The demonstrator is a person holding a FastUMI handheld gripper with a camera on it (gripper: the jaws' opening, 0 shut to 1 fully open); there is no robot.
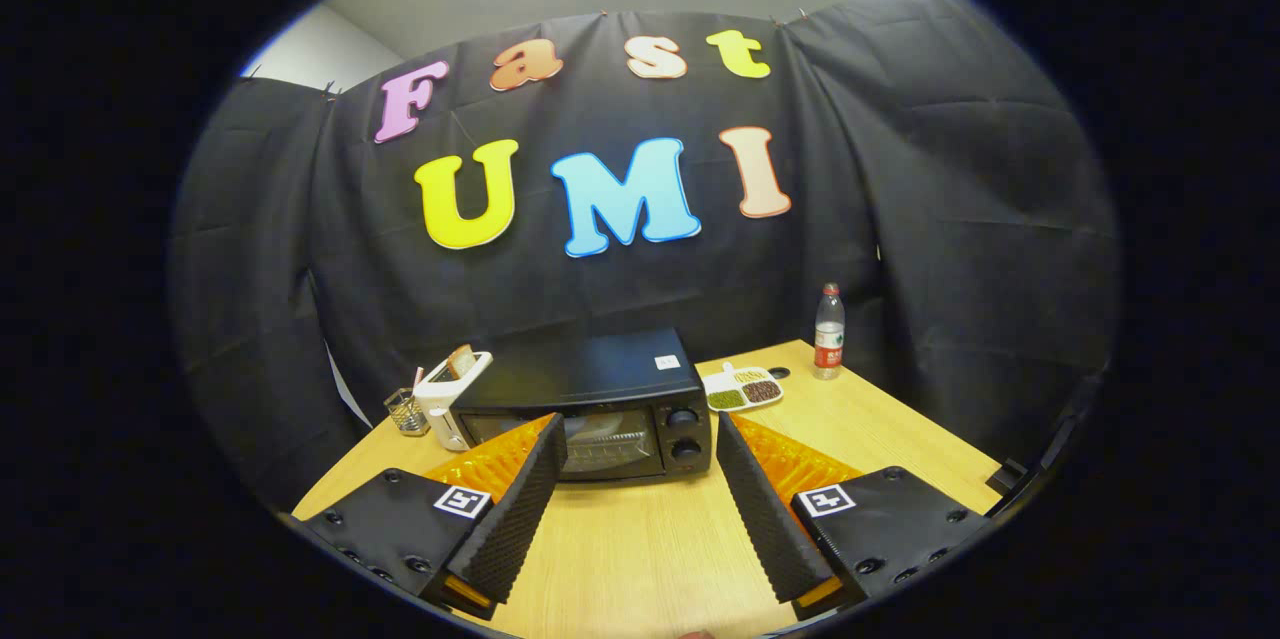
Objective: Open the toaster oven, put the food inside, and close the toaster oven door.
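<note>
1. Nearest to me is my tool [640, 479]. Its two fingers are spread wide apart and hold nothing.
2. Just beyond the fingers sits the toaster oven [600, 409] on the bench [650, 549]. Its glass door looks shut.
3. I can see a rack through the glass, but I cannot tell if any food is inside.
4. So this could be the door shut with the food yet to go in, or the door shut with the food already in. I cannot say which.
5. Left of the oven stands a white toaster [450, 399] with a slice of bread [461, 359] in it, and a small glass cup [405, 412].
6. Right of the oven lie a white tray of beans [742, 389] and a water bottle [829, 331].
</note>
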